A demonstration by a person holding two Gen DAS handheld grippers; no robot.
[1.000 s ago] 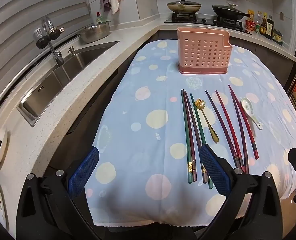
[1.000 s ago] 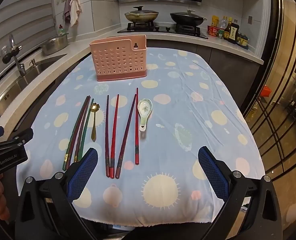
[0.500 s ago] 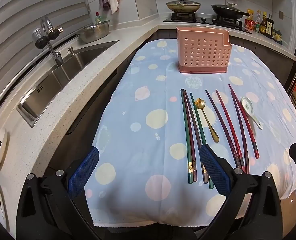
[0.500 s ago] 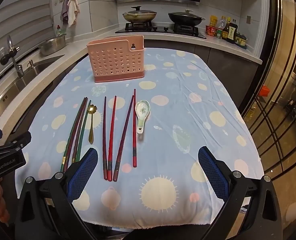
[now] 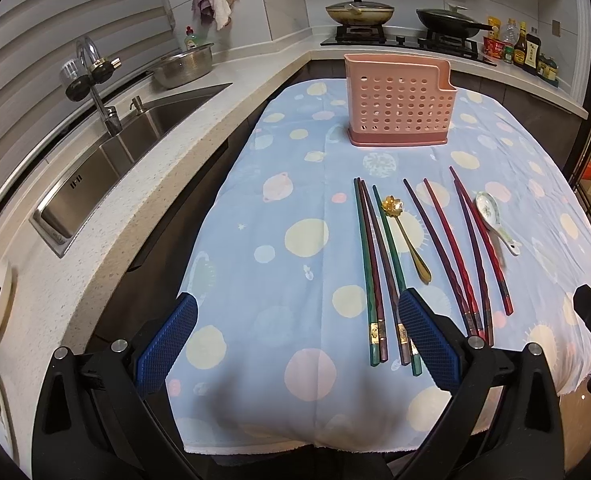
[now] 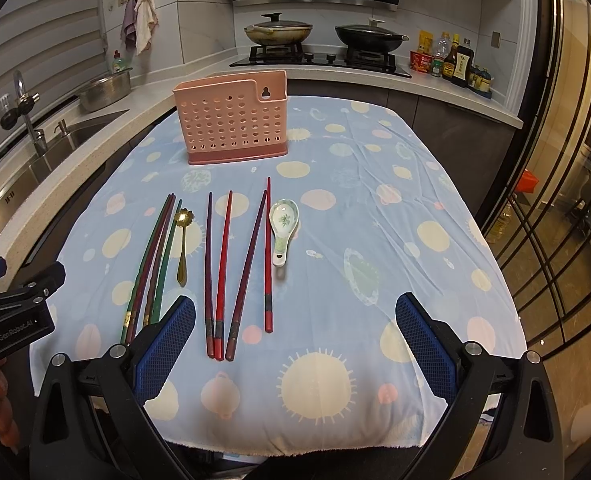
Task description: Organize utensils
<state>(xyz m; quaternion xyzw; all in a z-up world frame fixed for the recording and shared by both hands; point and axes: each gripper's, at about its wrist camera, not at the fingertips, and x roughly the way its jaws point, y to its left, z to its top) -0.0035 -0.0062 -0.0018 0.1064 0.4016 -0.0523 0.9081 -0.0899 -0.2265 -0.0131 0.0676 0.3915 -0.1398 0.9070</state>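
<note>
A pink perforated utensil holder (image 5: 400, 109) (image 6: 231, 120) stands upright at the far side of the table. Nearer lie green and dark chopsticks (image 5: 369, 264) (image 6: 151, 264), a gold spoon (image 5: 405, 232) (image 6: 182, 240), red and purple chopsticks (image 5: 461, 248) (image 6: 235, 268) and a white ceramic spoon (image 5: 493, 216) (image 6: 282, 226). My left gripper (image 5: 295, 344) is open above the table's near edge, its right finger over the green chopsticks' ends. My right gripper (image 6: 295, 340) is open too, near the red chopsticks' ends, holding nothing.
A blue spotted cloth (image 6: 375, 208) covers the table. A counter with a sink (image 5: 107, 160) and faucet runs along the left. Pans sit on the stove (image 6: 319, 56) behind, with bottles (image 6: 455, 64) to its right. Glass doors stand at the right.
Both grippers have shifted slightly; the scene sits a little differently in each view. Nothing on the table has moved and both grippers stay open.
</note>
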